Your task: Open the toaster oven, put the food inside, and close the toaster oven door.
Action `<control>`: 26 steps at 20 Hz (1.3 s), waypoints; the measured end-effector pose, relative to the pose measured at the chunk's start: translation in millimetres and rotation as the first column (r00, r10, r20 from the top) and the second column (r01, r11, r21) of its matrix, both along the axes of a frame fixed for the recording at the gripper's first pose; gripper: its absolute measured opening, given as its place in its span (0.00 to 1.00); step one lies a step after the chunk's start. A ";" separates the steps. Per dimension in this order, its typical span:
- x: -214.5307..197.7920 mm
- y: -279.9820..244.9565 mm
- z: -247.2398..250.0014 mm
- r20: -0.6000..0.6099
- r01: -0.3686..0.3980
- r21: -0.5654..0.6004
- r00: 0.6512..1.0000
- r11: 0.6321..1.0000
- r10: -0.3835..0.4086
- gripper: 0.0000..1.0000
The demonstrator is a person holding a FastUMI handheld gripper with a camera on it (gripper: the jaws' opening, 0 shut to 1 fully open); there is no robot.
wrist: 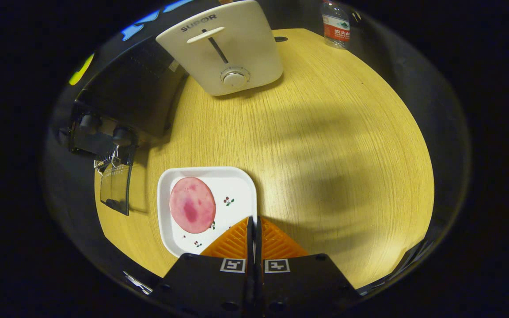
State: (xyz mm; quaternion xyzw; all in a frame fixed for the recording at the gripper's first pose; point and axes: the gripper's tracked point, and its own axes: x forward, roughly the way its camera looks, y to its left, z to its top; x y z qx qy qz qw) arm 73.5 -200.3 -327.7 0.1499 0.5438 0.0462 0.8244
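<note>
Desk [325, 145] of pale wood grain, rounded at its edges, carrying all the things, with dark booth floor around it. A broad bare stretch of wood lies ahead of the fingers and off to their right, crossed only by soft shadows. Black toaster oven [124, 104] at the desk's far left edge, its two knobs facing along that edge; its glass door [115, 187] hangs open and down, with a wire rack showing at the hinge. White toaster [223, 46] standing at the far side, just right of the oven, its lever and dial turned toward the viewer. White square plate [237, 185] near the front edge, between the open door and the fingers, its right corner passing under the left finger. Round pink slice of food [191, 205] lying flat on the plate's left half. Water bottle [336, 24] upright at the far right rim, well apart from the rest. Gripper [254, 221] low above the plate's corner, fingers pressed together, nothing held between them.
</note>
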 end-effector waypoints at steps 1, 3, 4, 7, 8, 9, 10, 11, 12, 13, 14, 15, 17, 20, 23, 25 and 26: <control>-2.1 1.8 0.4 0.001 0.014 0.023 1.000 1.000 -0.014 0.02; -11.5 8.3 1.2 -0.001 0.056 0.073 0.998 0.996 -0.056 0.02; -12.1 11.4 2.7 0.003 0.084 0.107 0.996 0.991 -0.085 0.02; -26.9 23.3 19.8 0.020 0.156 0.208 0.986 0.966 -0.163 0.02; -31.0 26.5 26.2 0.026 0.171 0.232 0.983 0.958 -0.182 0.02; -34.8 29.6 31.1 0.033 0.184 0.249 0.980 0.951 -0.198 0.02; -37.7 31.5 35.7 0.041 0.194 0.261 0.977 0.946 -0.211 0.02; -42.0 34.4 41.1 0.050 0.202 0.279 0.973 0.939 -0.224 0.02; -45.8 36.8 48.1 0.057 0.213 0.303 0.969 0.929 -0.241 0.02; -49.8 40.4 55.6 0.062 0.226 0.331 0.964 0.916 -0.260 0.02; -53.3 44.0 64.6 0.067 0.240 0.360 0.957 0.901 -0.281 0.02; -56.8 48.0 72.9 0.072 0.249 0.389 0.952 0.887 -0.299 0.02; -65.5 55.5 89.1 0.087 0.254 0.429 0.943 0.867 -0.320 0.02; -75.7 73.9 112.3 0.094 0.265 0.498 0.930 0.826 -0.355 0.02; -85.7 100.9 130.9 0.087 0.266 0.560 0.923 0.785 -0.375 0.02; -90.2 117.9 142.8 0.087 0.265 0.579 0.920 0.771 -0.382 0.02; -89.9 128.0 150.1 0.094 0.255 0.590 0.921 0.766 -0.379 0.02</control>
